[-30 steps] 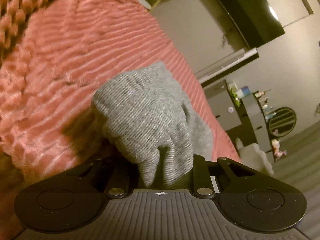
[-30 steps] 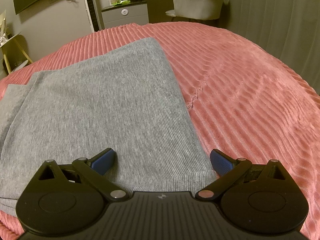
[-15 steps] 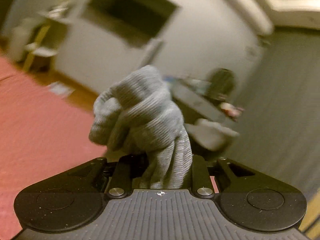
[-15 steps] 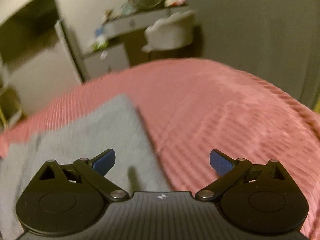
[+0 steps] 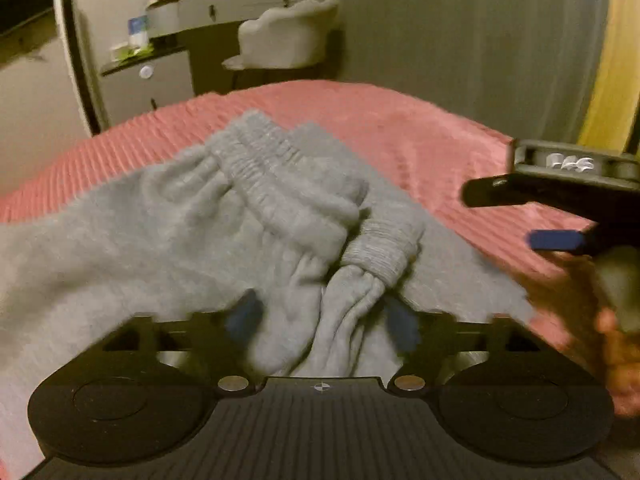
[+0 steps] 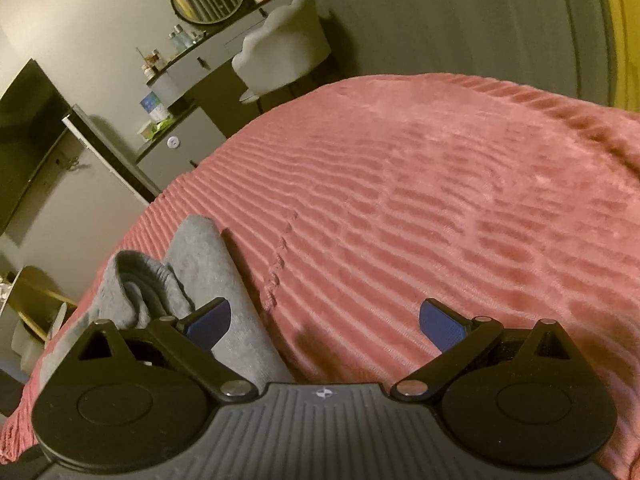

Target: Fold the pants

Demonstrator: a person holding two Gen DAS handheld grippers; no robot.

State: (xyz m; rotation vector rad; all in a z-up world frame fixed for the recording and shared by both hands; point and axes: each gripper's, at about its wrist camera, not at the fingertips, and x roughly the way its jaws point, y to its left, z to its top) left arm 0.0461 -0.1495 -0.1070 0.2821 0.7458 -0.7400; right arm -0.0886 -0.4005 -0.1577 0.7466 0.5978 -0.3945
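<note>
Grey pants (image 5: 168, 236) lie bunched, cuff (image 5: 380, 254) beside waistband (image 5: 272, 176).

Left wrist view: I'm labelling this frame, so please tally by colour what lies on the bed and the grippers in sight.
Grey: 1, the pants, bunched, one cuff between the left gripper's opening jaws.
Pink: 1, the ribbed bedspread.
Black with blue pads: 2, the left gripper and the right gripper.
Total: 4
</note>
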